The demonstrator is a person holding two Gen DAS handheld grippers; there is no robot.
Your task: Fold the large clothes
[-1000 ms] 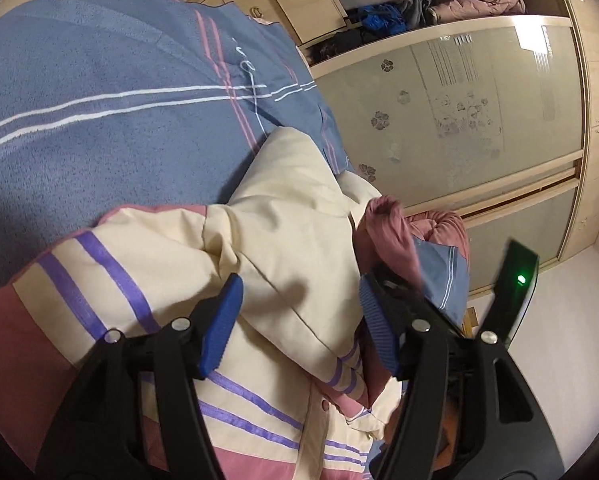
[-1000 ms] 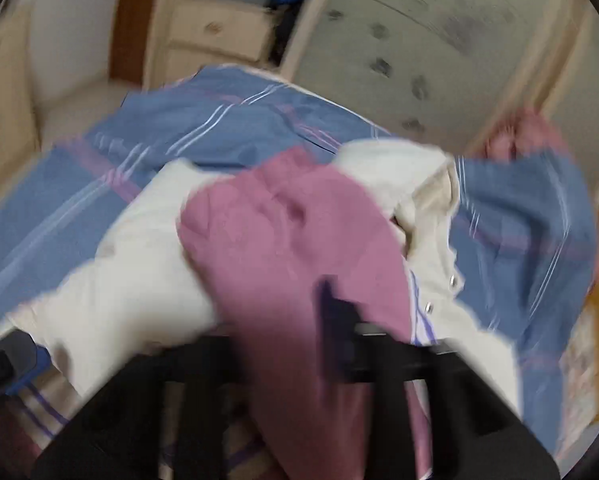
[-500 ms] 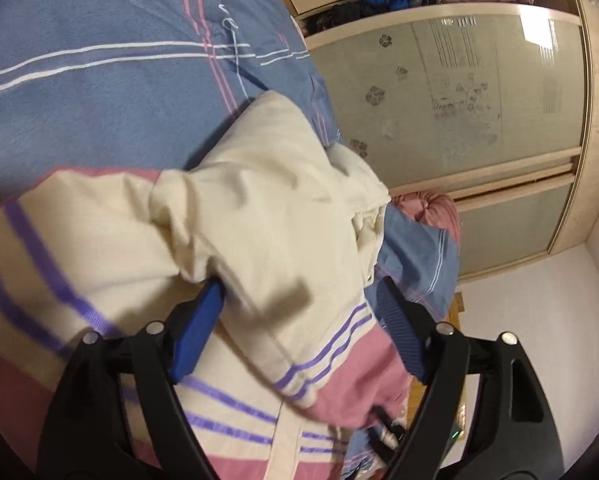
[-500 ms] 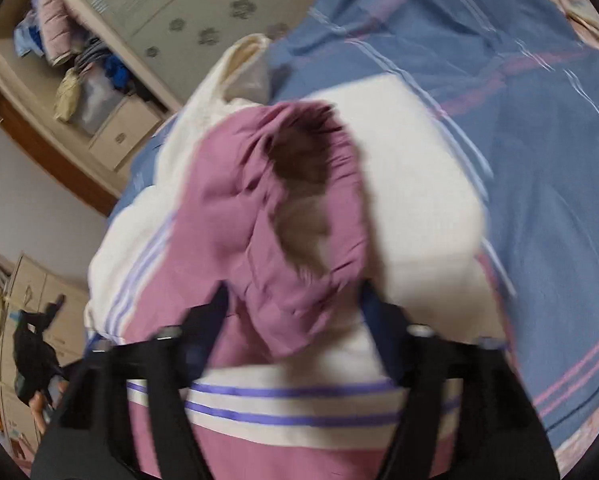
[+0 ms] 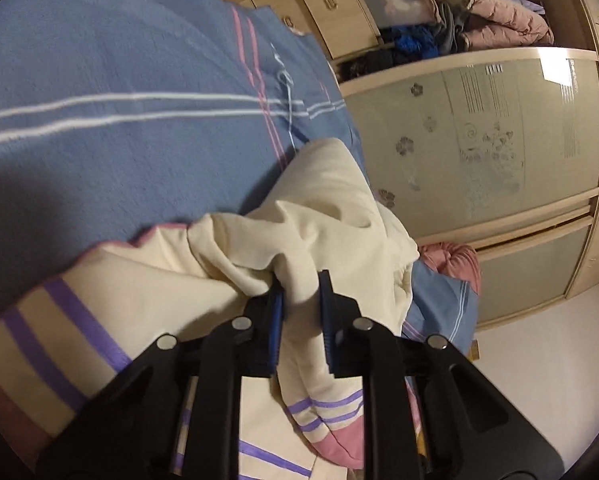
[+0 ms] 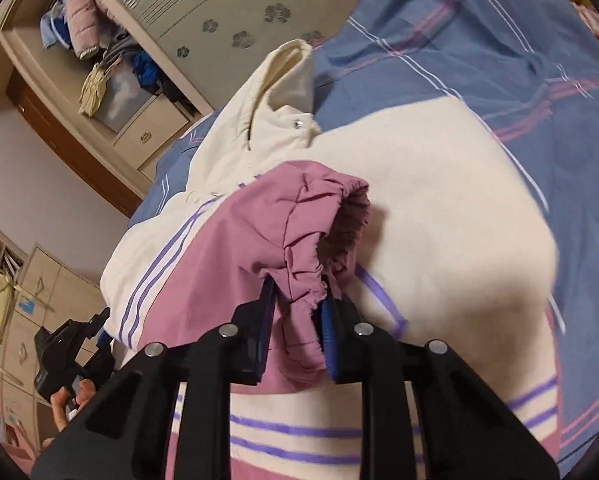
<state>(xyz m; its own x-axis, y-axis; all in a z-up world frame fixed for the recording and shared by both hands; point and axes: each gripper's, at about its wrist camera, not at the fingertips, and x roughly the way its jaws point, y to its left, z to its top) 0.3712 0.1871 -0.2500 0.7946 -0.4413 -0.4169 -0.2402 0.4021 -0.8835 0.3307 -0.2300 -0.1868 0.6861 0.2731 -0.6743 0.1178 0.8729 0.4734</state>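
- The left gripper [image 5: 299,292], black with blue-padded jaws, is pinching a bunched fold of the cream padded jacket with purple stripes and pink trim [image 5: 331,208]; the jaws are standing narrow, with the cream cloth squeezed between them.
- The jacket is lying on the bed covered with a blue sheet crossed by white and pink lines [image 5: 119,80], heaped toward the bed edge that is facing the wardrobe.
- A striped, pink-tipped part of the jacket [image 5: 331,420] is hanging down below the left jaws.
- The right gripper [image 6: 297,300], of the same black and blue build, is gripping the gathered pink elastic cuff of the jacket sleeve [image 6: 319,236]; its jaws are narrow too, closed on the ruched cuff edge.
- In the right wrist view the jacket's cream body [image 6: 439,200] is spreading over the blue sheet [image 6: 499,40], and the cream collar with a metal snap [image 6: 287,80] is standing up toward the wardrobe side of the bed.
- The light wood wardrobe with frosted flower-patterned sliding doors [image 5: 479,140] is standing beyond the bed, clothes piled on its open shelf [image 5: 479,16].
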